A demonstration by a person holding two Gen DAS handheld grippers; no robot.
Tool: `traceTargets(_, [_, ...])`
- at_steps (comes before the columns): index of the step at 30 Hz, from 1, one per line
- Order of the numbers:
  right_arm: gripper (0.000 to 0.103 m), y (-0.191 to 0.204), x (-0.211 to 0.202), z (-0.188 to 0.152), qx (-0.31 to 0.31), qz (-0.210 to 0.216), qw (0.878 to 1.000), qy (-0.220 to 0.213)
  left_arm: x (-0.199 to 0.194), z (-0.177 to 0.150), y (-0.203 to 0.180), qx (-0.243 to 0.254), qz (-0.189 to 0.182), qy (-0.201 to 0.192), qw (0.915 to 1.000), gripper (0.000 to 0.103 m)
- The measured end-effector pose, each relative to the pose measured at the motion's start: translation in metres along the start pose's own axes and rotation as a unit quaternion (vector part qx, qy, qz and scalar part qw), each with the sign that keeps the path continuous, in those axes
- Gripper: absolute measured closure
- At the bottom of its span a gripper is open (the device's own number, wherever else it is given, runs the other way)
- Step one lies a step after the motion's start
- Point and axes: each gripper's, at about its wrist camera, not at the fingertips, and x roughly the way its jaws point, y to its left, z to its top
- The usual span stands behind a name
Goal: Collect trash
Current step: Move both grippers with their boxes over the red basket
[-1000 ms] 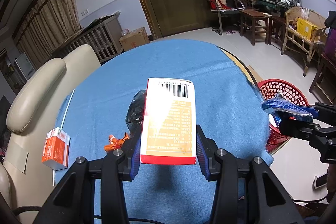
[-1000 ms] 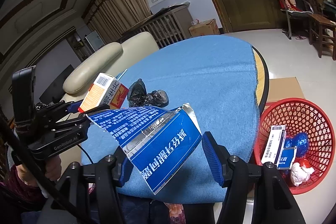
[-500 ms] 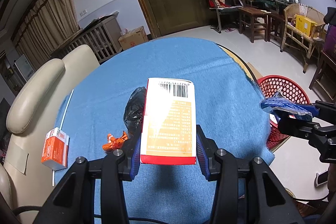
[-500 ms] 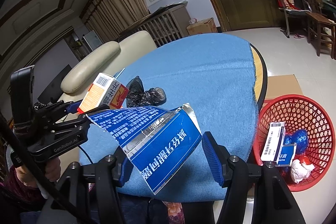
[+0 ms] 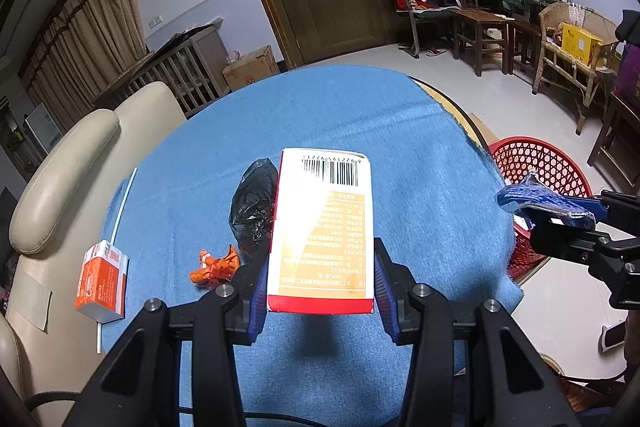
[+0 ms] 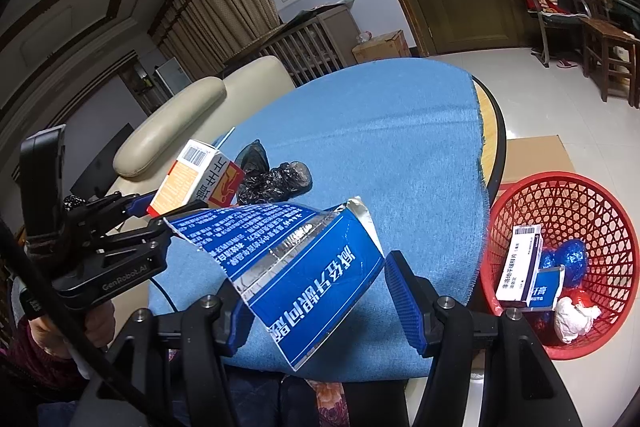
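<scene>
My left gripper [image 5: 320,283] is shut on a white and orange carton [image 5: 322,231] with a barcode, held above the blue tablecloth [image 5: 360,131]. It also shows in the right wrist view [image 6: 196,179]. My right gripper [image 6: 320,291] holds a flattened blue foil wrapper [image 6: 304,263] over the table's near edge; the wrapper touches the left pad and the right pad stands apart from it. The red basket [image 6: 624,211] stands on the floor to the right and holds several pieces of trash. A black plastic bag [image 5: 252,207], an orange scrap [image 5: 216,265] and a small orange box [image 5: 102,281] lie on the cloth.
A cream sofa [image 5: 60,163] flanks the table's left. A white straw [image 5: 120,203] lies near the small box. A cardboard sheet [image 6: 536,155] lies on the floor behind the basket. Chairs and wooden tables [image 5: 480,23] stand at the far right by the door.
Both grippers have shifted slightly with their loads. The basket sits a little lower and closer in the right wrist view. Grips are unchanged.
</scene>
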Motion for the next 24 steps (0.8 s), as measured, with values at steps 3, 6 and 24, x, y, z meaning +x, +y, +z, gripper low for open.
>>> traceTargets(3, [0.04,-0.0004,0.0005,-0.0001,0.0,-0.001,1.0,0.0,0.0,-0.0004,-0.001,0.001,0.0,0.0,1.0,0.056])
traceTargets(6, [0.04,-0.0005,0.001,-0.0005,0.001,-0.002,1.0,0.001,0.0003,-0.0001,-0.0001,0.0,-0.001,0.001,1.0,0.056])
traceTargets(24, [0.04,-0.0022,-0.0016,-0.0022,0.009,-0.008,1.0,-0.004,0.0031,0.0011,-0.0065,0.01,-0.007,0.003,0.9999,0.056])
